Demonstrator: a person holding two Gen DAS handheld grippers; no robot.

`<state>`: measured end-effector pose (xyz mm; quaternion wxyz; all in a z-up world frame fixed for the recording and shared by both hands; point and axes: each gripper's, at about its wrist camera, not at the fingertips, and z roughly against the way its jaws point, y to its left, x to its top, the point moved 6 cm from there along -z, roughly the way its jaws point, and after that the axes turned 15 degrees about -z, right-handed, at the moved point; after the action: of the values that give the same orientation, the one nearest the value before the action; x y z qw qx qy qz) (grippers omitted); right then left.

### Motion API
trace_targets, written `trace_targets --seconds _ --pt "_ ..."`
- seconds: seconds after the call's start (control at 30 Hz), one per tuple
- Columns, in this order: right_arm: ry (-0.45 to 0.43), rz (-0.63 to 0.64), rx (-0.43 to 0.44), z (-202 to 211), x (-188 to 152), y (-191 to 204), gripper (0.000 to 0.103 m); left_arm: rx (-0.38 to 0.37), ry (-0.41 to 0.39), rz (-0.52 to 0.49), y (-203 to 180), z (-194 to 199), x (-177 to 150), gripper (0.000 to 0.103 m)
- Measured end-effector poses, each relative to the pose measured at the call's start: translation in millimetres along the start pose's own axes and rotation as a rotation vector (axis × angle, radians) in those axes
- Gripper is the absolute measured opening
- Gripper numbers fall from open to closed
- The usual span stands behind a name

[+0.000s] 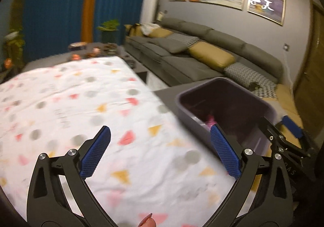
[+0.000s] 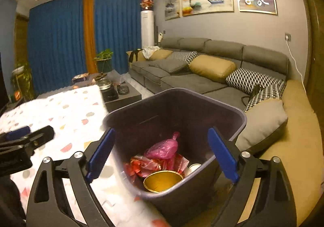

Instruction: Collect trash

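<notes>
"Where's the rubbish now?"

"In the bin point(image 2: 176, 141), by the look of it. There's a pink bag point(image 2: 164, 147), some red wrappers point(image 2: 141, 166) and a gold bowl point(image 2: 162, 181) lying at the bottom. The bin stands at the right-hand edge of the table, against the spotted cloth point(image 1: 81, 105), with the sofa point(image 2: 202, 77) behind it."

"And the grippers?"

"Both spread wide, nothing between the fingers. The right gripper point(image 2: 162, 153) hangs straight over the bin's mouth, looking down into it. The left gripper point(image 1: 160, 146) is above the cloth, with the bin just off to its right."

"Anything left on the cloth to pick up?"

"None that I can see on the stretch in view, though it's blurred from the left side. The far end of the table holds some dishes and boxes; I can't tell if any count as trash."

"So which hand goes next?"

"I'd guess the left: it's nearer the cloth, and anything it lifts needs carrying rightward to drop in the bin."
</notes>
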<state>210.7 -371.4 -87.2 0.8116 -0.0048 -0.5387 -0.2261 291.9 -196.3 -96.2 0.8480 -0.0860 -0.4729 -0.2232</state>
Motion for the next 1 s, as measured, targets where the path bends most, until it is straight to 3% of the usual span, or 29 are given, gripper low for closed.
trace_targets --seconds 0.23,0.67,1.0 --pt "-0.021 0.041 0.029 44 -14 27 0.098 0.171 -0.041 -0.009 28 74 -26 0.097" --pt "-0.072 0.064 0.102 136 -34 62 0.098 0.22 -0.058 0.038 44 165 -71 0.097" --pt "-0.083 0.083 0.143 176 -50 77 0.098 0.255 -0.09 0.048 53 211 -90 0.097"
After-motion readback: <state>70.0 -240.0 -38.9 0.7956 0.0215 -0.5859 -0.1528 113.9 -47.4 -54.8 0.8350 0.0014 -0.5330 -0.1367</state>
